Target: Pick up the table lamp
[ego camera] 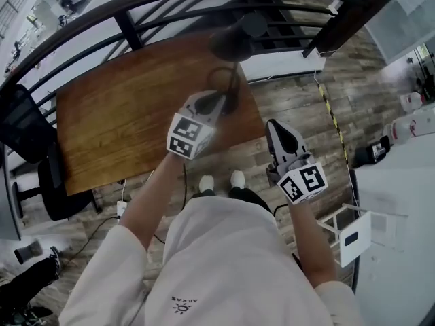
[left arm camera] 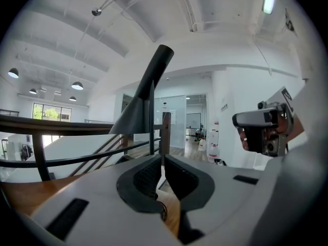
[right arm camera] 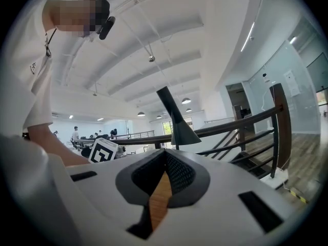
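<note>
The black table lamp (ego camera: 234,41) stands at the far right corner of the wooden table (ego camera: 115,124), its cone shade blurred and its thin stem (ego camera: 232,85) running down to the tabletop. My left gripper (ego camera: 219,100) hovers over the table just in front of the stem, jaws shut with nothing between them. In the left gripper view the lamp (left arm camera: 137,114) rises straight beyond the closed tips (left arm camera: 163,157). My right gripper (ego camera: 274,125) hangs off the table's right edge, shut and empty; in its own view the lamp (right arm camera: 182,131) stands ahead of the jaws (right arm camera: 165,151).
A black railing (ego camera: 129,29) curves behind the table, close to the lamp. A black office chair (ego camera: 30,138) sits at the table's left end. White bottles (ego camera: 413,124) and a white stand (ego camera: 350,233) are on the floor to the right.
</note>
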The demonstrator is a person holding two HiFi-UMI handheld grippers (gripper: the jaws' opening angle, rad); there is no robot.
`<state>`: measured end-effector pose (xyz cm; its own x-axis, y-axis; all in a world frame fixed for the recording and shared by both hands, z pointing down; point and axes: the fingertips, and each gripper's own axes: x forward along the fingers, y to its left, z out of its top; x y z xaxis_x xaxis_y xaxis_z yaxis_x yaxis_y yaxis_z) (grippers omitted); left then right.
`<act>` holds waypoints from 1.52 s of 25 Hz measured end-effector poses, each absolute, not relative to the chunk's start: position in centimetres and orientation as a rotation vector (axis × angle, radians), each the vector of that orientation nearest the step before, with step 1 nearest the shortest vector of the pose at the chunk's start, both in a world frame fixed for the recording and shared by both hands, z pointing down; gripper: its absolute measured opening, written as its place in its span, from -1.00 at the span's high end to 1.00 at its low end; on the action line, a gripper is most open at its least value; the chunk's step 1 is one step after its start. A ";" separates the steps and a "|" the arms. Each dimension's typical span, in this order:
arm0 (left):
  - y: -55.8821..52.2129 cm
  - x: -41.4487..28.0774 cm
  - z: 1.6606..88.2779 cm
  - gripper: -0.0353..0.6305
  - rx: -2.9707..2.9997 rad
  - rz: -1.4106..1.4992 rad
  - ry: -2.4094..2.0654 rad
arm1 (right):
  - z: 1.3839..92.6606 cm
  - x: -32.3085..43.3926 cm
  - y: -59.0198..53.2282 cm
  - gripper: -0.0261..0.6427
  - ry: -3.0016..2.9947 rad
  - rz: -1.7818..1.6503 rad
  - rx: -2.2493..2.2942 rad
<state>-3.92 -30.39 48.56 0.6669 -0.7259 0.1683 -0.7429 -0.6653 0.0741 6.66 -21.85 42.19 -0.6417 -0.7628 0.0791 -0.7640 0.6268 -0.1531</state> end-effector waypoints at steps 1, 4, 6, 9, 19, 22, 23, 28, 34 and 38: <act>-30.6 -3.8 48.7 0.86 2.755 0.187 -1.191 | 42.4 6.5 -21.7 0.87 -2.824 0.277 1.324; -31.5 -3.6 48.9 0.86 2.781 0.183 -1.141 | 42.9 6.2 -21.4 0.87 -2.810 0.300 1.328; -32.0 -3.3 49.0 0.86 2.790 0.177 -1.110 | 42.9 6.0 -21.1 0.87 -2.799 0.307 1.334; -32.8 -3.2 49.2 0.86 2.794 0.166 -1.082 | 42.6 5.8 -20.7 0.87 -2.783 0.293 1.332; -34.1 -2.0 49.8 0.72 2.788 0.182 -1.049 | 42.9 5.4 -23.3 0.87 -2.762 0.292 1.397; -34.6 -1.8 49.9 0.67 2.776 0.185 -1.061 | 43.3 4.9 -23.9 0.87 -2.771 0.314 1.390; -34.8 -1.7 49.8 0.65 2.772 0.185 -1.063 | 43.3 4.7 -24.1 0.87 -2.774 0.320 1.393; -35.5 -1.0 50.0 0.60 2.758 0.209 -1.077 | 43.2 4.6 -25.0 0.87 -2.788 0.329 1.406; -36.3 -0.8 50.7 0.52 2.721 0.234 -1.104 | 43.7 4.9 -25.5 0.87 -2.783 0.375 1.390; -36.7 -0.2 50.4 0.52 2.737 0.253 -1.108 | 43.4 5.2 -26.2 0.87 -2.786 0.363 1.375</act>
<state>-0.18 -36.70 50.41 0.7083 -0.6701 0.2223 -0.7002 -0.7070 0.0999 5.20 -26.16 43.42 -0.6133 -0.7815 0.1144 -0.7847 0.5864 -0.2007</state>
